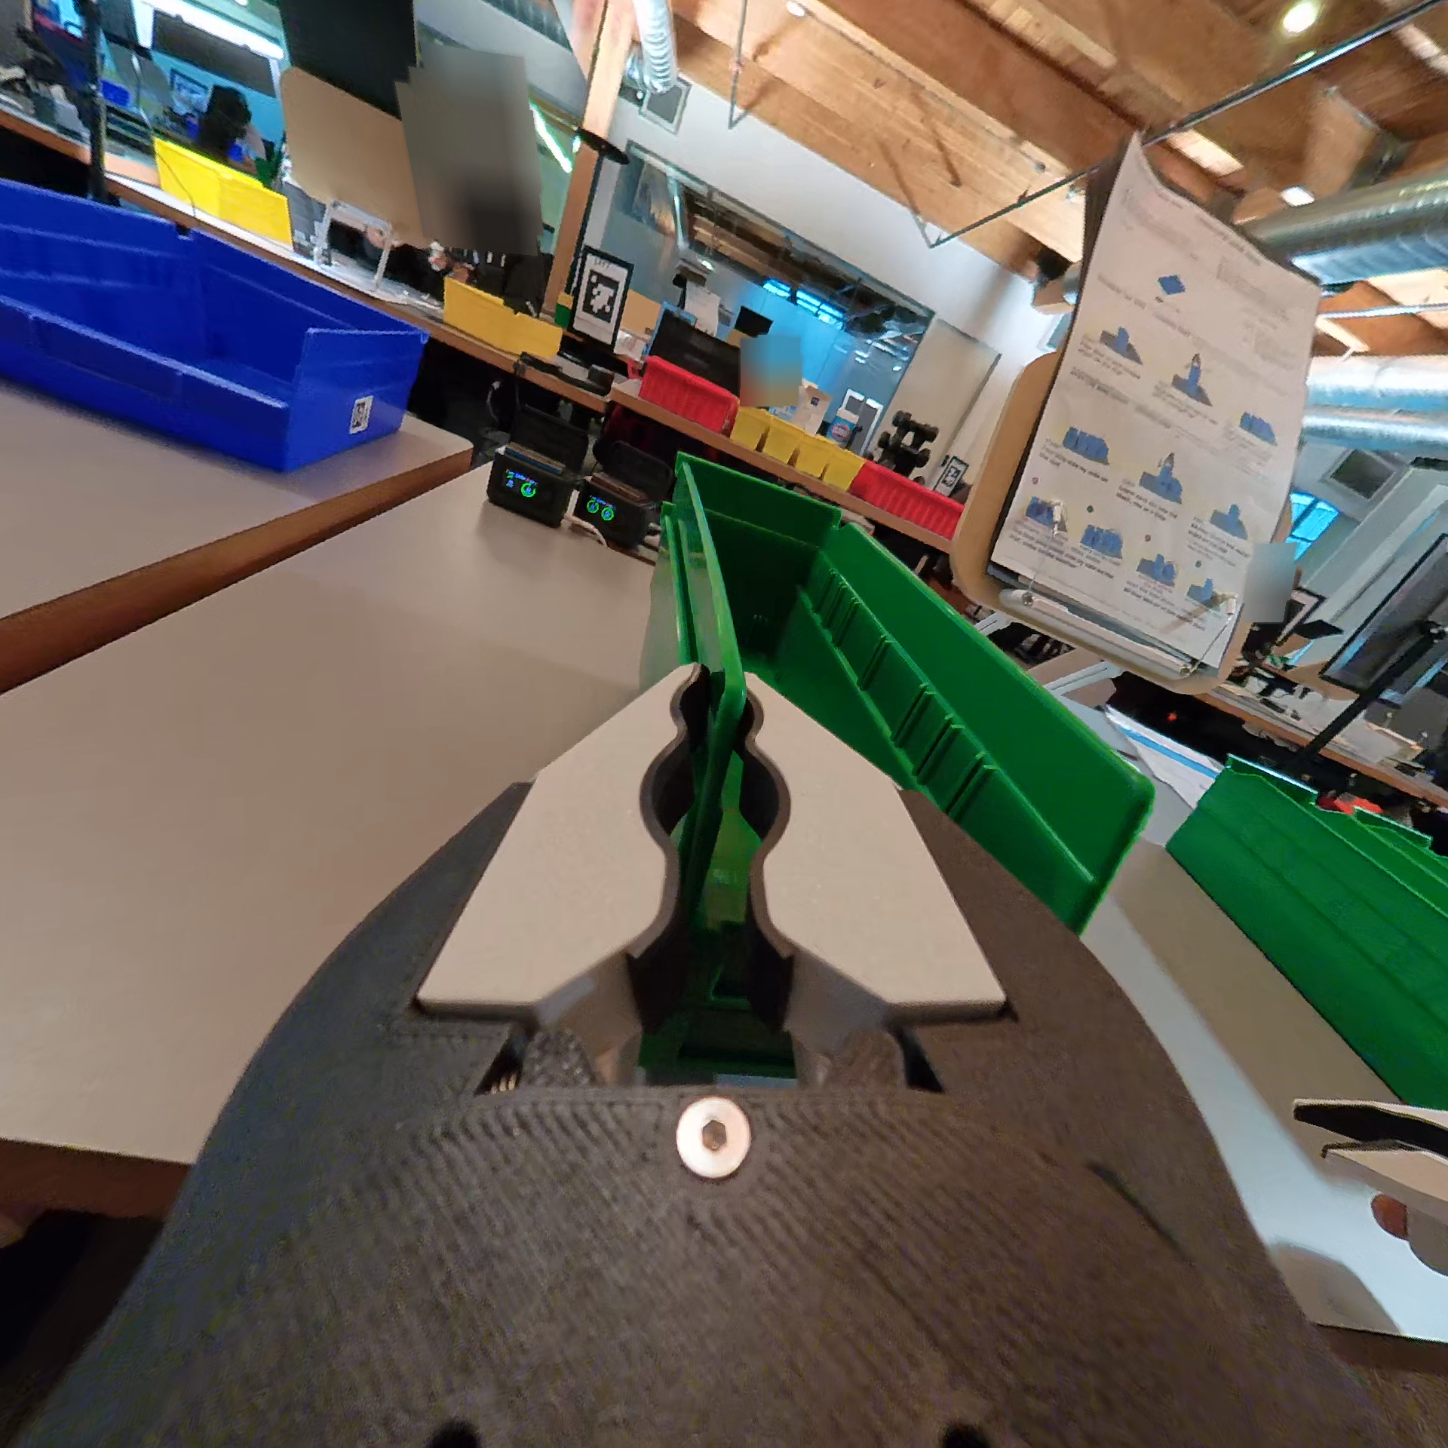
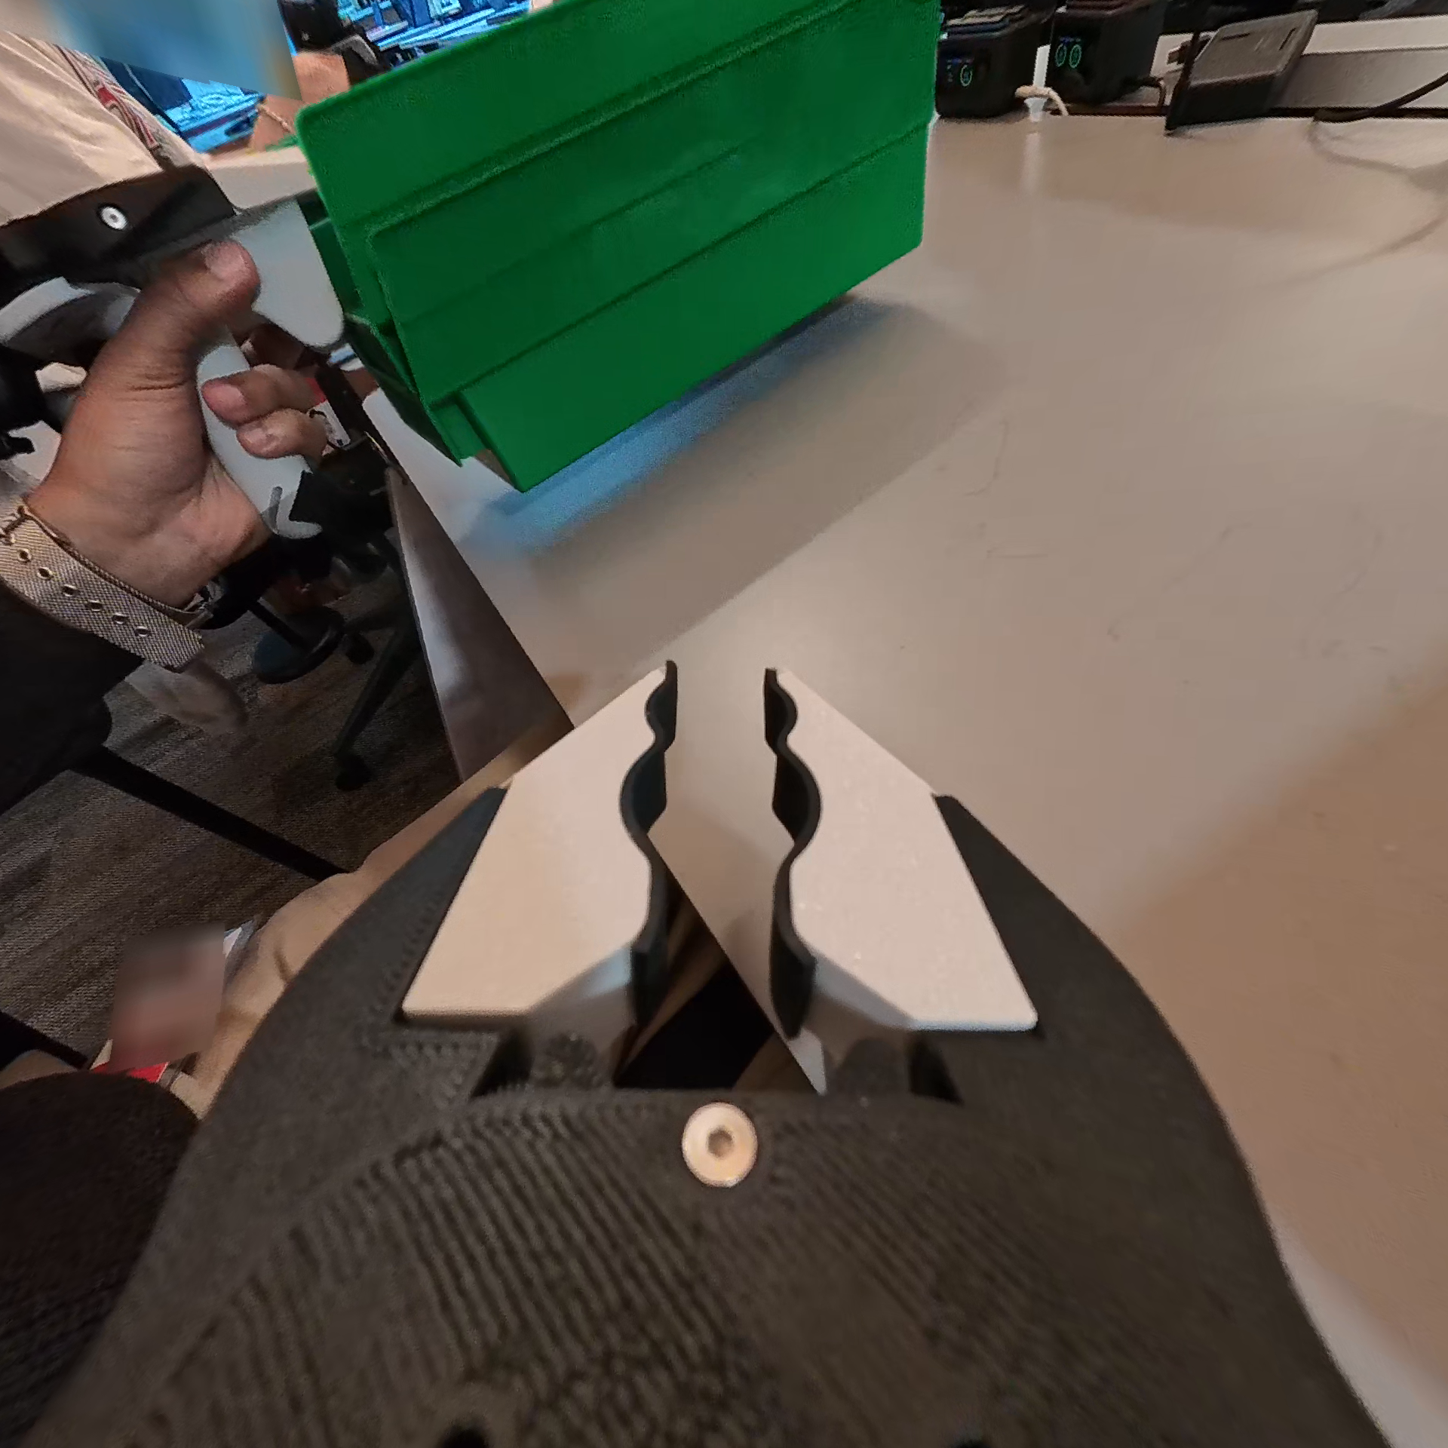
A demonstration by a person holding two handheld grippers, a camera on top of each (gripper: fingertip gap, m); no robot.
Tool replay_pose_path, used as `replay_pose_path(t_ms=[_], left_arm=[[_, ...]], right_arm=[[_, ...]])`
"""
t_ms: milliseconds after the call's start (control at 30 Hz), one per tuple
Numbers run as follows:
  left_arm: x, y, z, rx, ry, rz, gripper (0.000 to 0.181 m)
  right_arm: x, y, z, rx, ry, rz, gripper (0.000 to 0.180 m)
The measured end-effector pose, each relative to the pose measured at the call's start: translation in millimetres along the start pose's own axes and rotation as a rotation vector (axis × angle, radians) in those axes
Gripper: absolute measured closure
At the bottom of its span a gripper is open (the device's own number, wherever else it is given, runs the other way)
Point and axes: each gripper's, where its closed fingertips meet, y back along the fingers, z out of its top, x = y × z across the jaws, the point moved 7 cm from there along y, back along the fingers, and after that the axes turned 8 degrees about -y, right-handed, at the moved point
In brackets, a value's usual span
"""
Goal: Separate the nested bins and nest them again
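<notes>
Bare table (image 2: 1097, 486) ahead – green bin (image 2: 627, 235) blocks the left.

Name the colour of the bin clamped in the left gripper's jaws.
Green. The bin shows best in the left wrist view, its side wall pinched by the left gripper.

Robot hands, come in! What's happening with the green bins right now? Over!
Left gripper shut on green bin, lifted off table. Right gripper open, empty. More green bins resting right. Nothing blocking.

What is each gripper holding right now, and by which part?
The left gripper is shut on the green bin, pinching the top edge of its side wall. The right gripper is open over the table, holding nothing.
</notes>
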Motion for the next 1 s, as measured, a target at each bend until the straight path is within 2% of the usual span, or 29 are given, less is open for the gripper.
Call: replay_pose_path(t_ms=[233, 333, 467, 600, 700, 1000], left_arm=[[-4.7, 0.8, 0.6, -0.015, -0.012, -0.015, 0.181], [-12.4, 4.7, 7.1, -0.065, -0.116, -0.025, 0.180], [-4.5, 7.1, 10.1, -0.108, 0.044, -0.025, 0.181], [-11.3, 10.2, 16.8, -0.133, -0.081, -0.036, 0.180], [-9.9, 11.2, 18.2, -0.153, 0.014, -0.032, 0.180], [-8.4, 10.3, 16.2, -0.128, -0.030, -0.008, 0.181]], right_arm=[[0.2, 0.6, -0.1, 0.000, 0.001, 0.001, 0.159], [0.3, 0.4, 0.1, 0.000, 0.001, 0.001, 0.159], [0.3, 0.0, -0.4, 0.003, 0.000, 0.002, 0.159], [0.7, 0.6, 0.0, -0.001, 0.002, 0.002, 0.159], [0.4, -0.2, -0.6, 0.005, -0.001, 0.004, 0.159], [1.2, 1.0, 0.2, -0.002, 0.001, 0.004, 0.159]])
